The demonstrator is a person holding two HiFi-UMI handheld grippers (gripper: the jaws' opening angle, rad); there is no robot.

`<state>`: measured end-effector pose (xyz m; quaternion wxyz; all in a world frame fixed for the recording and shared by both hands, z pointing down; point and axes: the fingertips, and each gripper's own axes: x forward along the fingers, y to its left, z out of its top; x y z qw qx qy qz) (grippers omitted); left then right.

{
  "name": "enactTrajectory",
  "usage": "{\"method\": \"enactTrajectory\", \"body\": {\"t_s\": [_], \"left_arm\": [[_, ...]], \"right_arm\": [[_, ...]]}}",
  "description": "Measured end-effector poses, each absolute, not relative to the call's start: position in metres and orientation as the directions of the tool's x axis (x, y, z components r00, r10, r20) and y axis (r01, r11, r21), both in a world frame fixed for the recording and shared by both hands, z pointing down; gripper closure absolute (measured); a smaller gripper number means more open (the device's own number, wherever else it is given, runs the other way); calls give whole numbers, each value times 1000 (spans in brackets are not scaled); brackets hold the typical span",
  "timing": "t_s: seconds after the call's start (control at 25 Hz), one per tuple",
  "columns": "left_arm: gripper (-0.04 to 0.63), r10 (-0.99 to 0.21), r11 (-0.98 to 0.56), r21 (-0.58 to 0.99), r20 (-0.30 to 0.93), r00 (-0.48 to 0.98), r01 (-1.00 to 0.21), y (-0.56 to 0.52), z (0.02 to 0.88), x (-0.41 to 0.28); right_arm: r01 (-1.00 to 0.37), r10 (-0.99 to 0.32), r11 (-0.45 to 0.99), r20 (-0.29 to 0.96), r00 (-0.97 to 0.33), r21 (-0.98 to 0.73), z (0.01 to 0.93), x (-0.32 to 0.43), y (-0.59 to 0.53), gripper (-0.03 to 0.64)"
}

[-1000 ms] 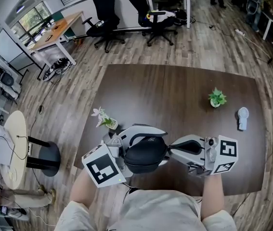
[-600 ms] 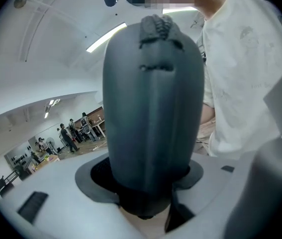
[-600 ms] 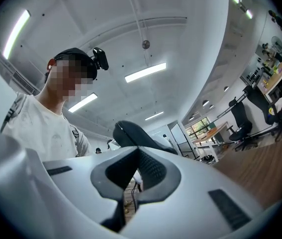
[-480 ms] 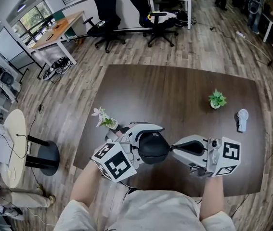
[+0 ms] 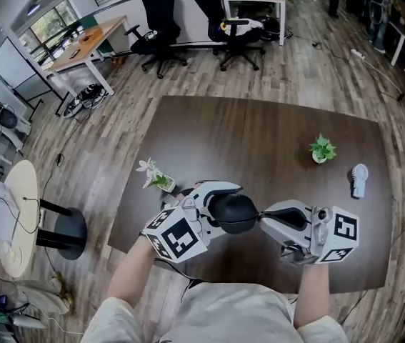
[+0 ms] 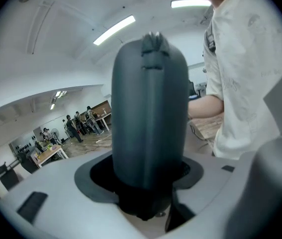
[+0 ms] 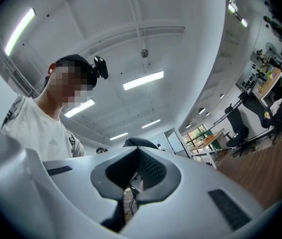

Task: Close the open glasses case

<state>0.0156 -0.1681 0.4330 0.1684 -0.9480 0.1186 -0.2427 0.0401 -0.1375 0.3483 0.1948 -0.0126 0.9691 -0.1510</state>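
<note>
The glasses case (image 5: 236, 213) is a dark grey oval shell, held above the near edge of the brown table (image 5: 259, 131). My left gripper (image 5: 222, 207) is shut on it, one white finger on either side. In the left gripper view the case (image 6: 150, 113) stands upright between the jaws with a small tab at its top, and its two halves look closed together. My right gripper (image 5: 263, 219) points left, its tip just beside the case's right end. Its jaws are shut (image 7: 133, 183); whether they pinch part of the case I cannot tell.
A small green potted plant (image 5: 321, 147) and a white hand-sized device (image 5: 359, 179) sit at the table's right. A white flower in a small pot (image 5: 156, 177) stands at the left edge. Office chairs (image 5: 156, 20) and desks are beyond the table.
My left gripper has sunk and shifted right with the case, which now looks smaller and more closed. The right gripper has barely moved.
</note>
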Motion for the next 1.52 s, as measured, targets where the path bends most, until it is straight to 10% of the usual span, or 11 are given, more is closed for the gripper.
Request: {"method": "enactTrajectory", "body": {"t_s": [0.88,1.52], "left_arm": [[330,-396,-853,-471,304,866,-225,-168,398,16],[336,-481,-808,-561,448,754,-182,-189,432,-5]], "right_arm": [[-183,-255,937,-222,-941,-298,376,53,-167,615],[-229,-276,942,-179,-944,-245,370,70,-165,615]]}}
